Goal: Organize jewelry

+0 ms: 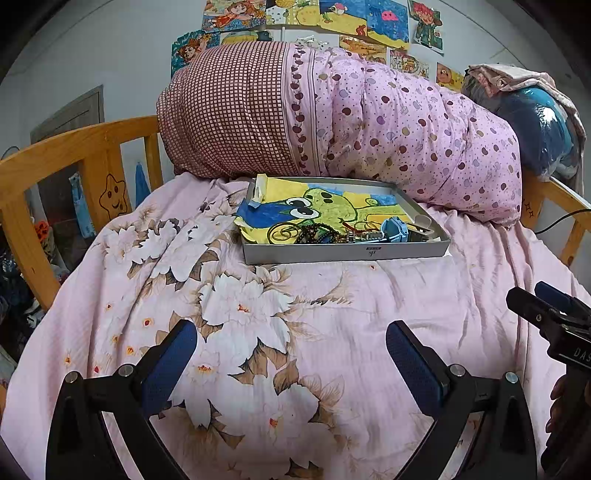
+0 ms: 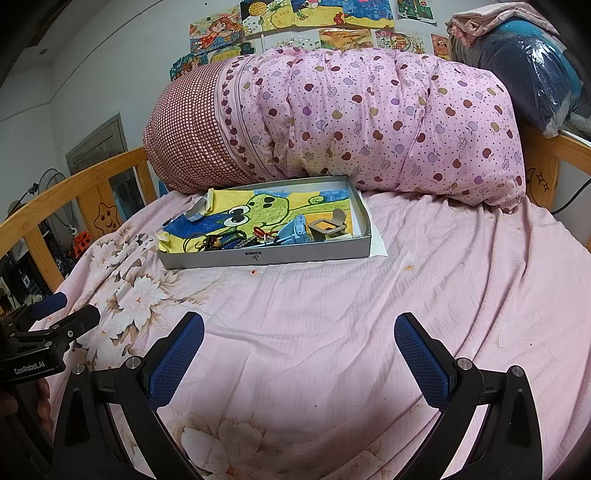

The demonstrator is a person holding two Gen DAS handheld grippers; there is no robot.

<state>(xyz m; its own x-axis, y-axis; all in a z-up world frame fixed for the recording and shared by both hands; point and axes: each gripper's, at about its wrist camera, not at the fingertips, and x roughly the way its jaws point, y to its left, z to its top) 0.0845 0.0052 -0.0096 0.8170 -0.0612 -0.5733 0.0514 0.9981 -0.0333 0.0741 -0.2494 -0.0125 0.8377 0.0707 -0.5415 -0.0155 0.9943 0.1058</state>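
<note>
Grey shallow box [image 1: 343, 253] holding tangled jewelry [image 1: 325, 233]; left gripper [image 1: 291, 350] and right gripper [image 2: 299, 345] hovering near it, both gaping wide, empty.

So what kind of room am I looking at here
Most likely a child's bedroom: a wooden bed frame with a star face on it, a rolled-up quilt on the pink sheet, and children's drawings stuck to the wall.

I see a bed [image 2: 424, 280] with a pink sheet; big flowers are printed on its left side. A flat grey box [image 2: 266, 254] lies on the sheet near the far edge. A fat rolled quilt [image 2: 369, 122] lies along that far edge, touching the back of the box.
</note>
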